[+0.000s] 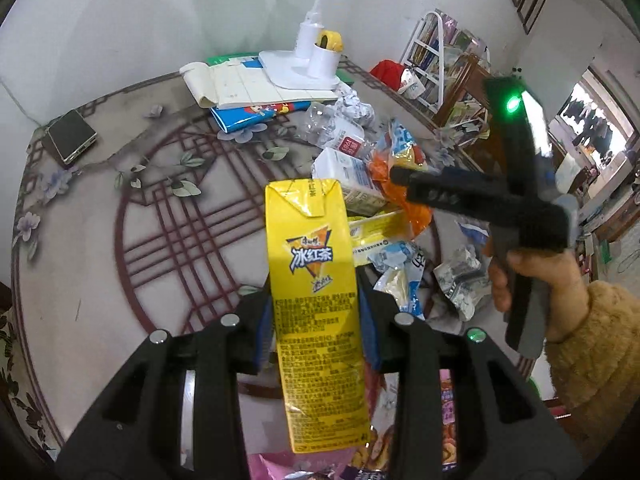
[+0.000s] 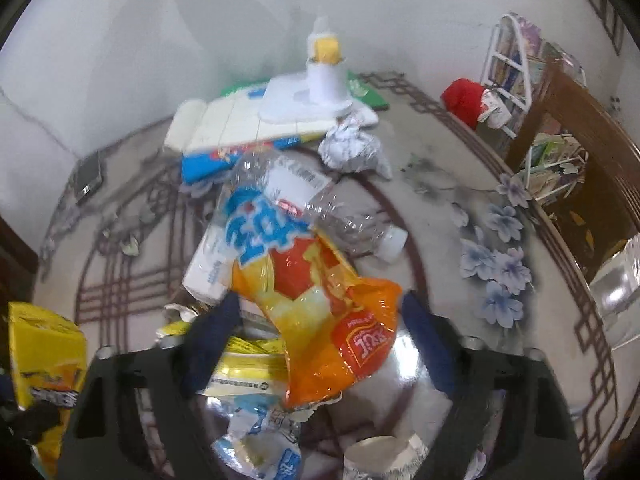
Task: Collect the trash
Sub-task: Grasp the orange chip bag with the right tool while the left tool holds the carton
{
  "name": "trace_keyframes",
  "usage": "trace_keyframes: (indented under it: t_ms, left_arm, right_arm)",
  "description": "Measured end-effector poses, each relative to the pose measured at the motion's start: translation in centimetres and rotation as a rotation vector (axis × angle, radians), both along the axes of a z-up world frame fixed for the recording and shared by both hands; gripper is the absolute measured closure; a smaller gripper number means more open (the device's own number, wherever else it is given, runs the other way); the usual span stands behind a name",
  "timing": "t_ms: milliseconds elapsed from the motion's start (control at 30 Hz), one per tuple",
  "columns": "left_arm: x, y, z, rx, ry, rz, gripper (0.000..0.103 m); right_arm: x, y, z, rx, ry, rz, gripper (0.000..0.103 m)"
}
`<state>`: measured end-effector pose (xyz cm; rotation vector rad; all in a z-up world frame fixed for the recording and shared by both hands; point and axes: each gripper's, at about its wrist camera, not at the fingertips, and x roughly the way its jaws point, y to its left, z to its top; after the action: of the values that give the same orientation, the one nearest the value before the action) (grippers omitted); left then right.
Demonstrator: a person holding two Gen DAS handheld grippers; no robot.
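With the left gripper (image 1: pixel 316 320) clamped on the yellow drink carton (image 1: pixel 316 280) above the table (image 1: pixel 120 240), the right gripper (image 2: pixel 316 344), jaws apart around the orange snack bag (image 2: pixel 320 312), may pinch only slippery film and drop it.

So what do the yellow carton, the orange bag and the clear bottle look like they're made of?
Yellow carton: coated paperboard by the look, with folded seams, a gabled top and a slight sheen. Orange bag: thin glossy plastic film, crinkled, with bright highlights. Clear bottle: transparent thin plastic, dented and crushed, with a white cap, probably plastic too.
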<state>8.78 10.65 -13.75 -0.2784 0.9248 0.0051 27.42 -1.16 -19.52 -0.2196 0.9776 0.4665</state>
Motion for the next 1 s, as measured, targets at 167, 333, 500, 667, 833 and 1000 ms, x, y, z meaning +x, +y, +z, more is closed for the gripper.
trace_keyframes:
  t_ms: [167,333,500,667,833,1000]
  left_arm:
    - [0.1,0.2,0.3,-0.003,-0.016,0.007,0.068]
    - [-0.1,-0.2,1.3,0.013,-0.043,-0.001,0.068]
    - [-0.9,-1.1,2.8,0.027,-0.073,-0.019,0.068]
    - [-2.2,-2.4,4.4,0.036,-0.112,-0.049,0.068]
    - [-3.8,-4.1,6.2,0.059,-0.150,-0.085,0.068]
    - [-5.8,-6.1,8.0,0.087,-0.197,-0.123,0.068]
  right_arm:
    - [-0.4,-1.4,0.5,0.051,0.006,-0.033,0.064]
    - [-3.0,-3.0,4.4,0.102,-0.052,-0.044,0.064]
    - [-7.4,-4.8,7.9,0.144,-0.090,-0.056,0.064]
    - [-11.9,-7.0,10.1,0.168,-0.117,-0.113,0.063]
    - [-15.9,-9.1,11.5,0.188,-0.127,-0.165,0.063]
    - [-19.6,-11.3,12.7,0.206,-0.149,-0.220,0.063]
